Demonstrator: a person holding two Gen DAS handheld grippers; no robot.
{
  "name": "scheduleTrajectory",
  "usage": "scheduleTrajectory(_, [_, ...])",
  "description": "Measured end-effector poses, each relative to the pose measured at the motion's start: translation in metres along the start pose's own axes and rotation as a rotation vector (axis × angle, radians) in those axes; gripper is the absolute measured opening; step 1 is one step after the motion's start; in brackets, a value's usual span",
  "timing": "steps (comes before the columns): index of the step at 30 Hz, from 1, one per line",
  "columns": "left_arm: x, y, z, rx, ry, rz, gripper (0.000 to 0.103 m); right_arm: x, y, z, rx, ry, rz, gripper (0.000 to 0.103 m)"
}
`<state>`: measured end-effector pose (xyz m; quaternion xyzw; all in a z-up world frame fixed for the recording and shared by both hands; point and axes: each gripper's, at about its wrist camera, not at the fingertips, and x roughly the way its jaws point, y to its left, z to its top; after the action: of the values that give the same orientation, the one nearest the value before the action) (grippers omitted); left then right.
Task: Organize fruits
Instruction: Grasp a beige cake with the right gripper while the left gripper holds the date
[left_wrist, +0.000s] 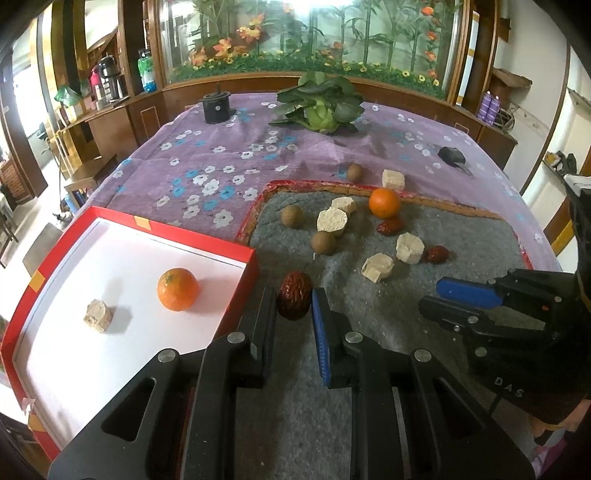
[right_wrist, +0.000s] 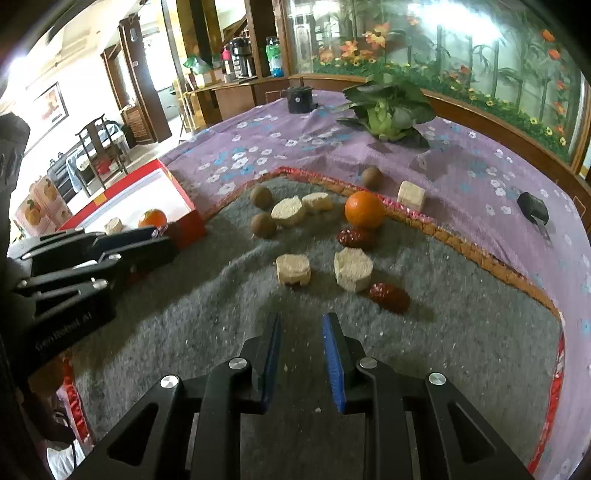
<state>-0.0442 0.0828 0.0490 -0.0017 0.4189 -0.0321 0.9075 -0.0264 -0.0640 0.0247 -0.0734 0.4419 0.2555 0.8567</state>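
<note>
Left wrist view showed your left gripper (left_wrist: 294, 302) with its fingers (left_wrist: 322, 314) closed in on a dark red date (left_wrist: 294, 300). The date was shiny and wrinkly, egg-shaped, and it sat on the gray mat (left_wrist: 424, 295) right by the corner of the red box (left_wrist: 236, 280). Both fingers were up against its sides.

Inside the box, on the white bottom, you had one orange (left_wrist: 178, 289) and one pale crumbly chunk (left_wrist: 98, 315), a little apart from each other.

More fruit lay spread on the mat. A second orange (left_wrist: 384, 202) was near the mat's far edge, round and bright. Two more red dates (left_wrist: 390, 226) (left_wrist: 438, 254) lay close to some pale chunks (left_wrist: 332, 220). Two small brown round fruits (left_wrist: 291, 216) (left_wrist: 324, 242) sat near each other, and a third one (left_wrist: 354, 172) was off the mat on the purple flowered cloth (left_wrist: 207, 162) that covered the bench. A leafy green vegetable (left_wrist: 320, 103) rested far back on the cloth.

Right wrist view showed your right gripper (right_wrist: 301, 328) low over a bare part of the mat. Its fingers (right_wrist: 330, 354) were a little way apart and held nothing. The closest date (right_wrist: 389, 296) lay just ahead and to the right of them.
</note>
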Motion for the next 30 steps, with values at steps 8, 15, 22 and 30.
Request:
scheduleTrajectory(8, [0.000, 0.004, -0.003, -0.011, 0.010, 0.002, 0.018, 0.025, 0.002, 0.018, 0.012, -0.001, 0.038, 0.042])
scheduleTrajectory(15, [0.004, 0.011, -0.003, -0.028, 0.022, 0.007, 0.018, 0.043, -0.001, 0.033, 0.004, 0.018, 0.057, 0.041])
scheduleTrajectory(22, [0.006, 0.010, -0.004, -0.025, 0.029, -0.003, 0.018, 0.035, 0.006, 0.029, -0.050, 0.007, 0.012, 0.023])
scheduleTrajectory(30, [-0.004, 0.015, -0.004, -0.035, 0.008, 0.013, 0.018, 0.002, 0.012, 0.025, -0.053, -0.059, 0.024, 0.023])
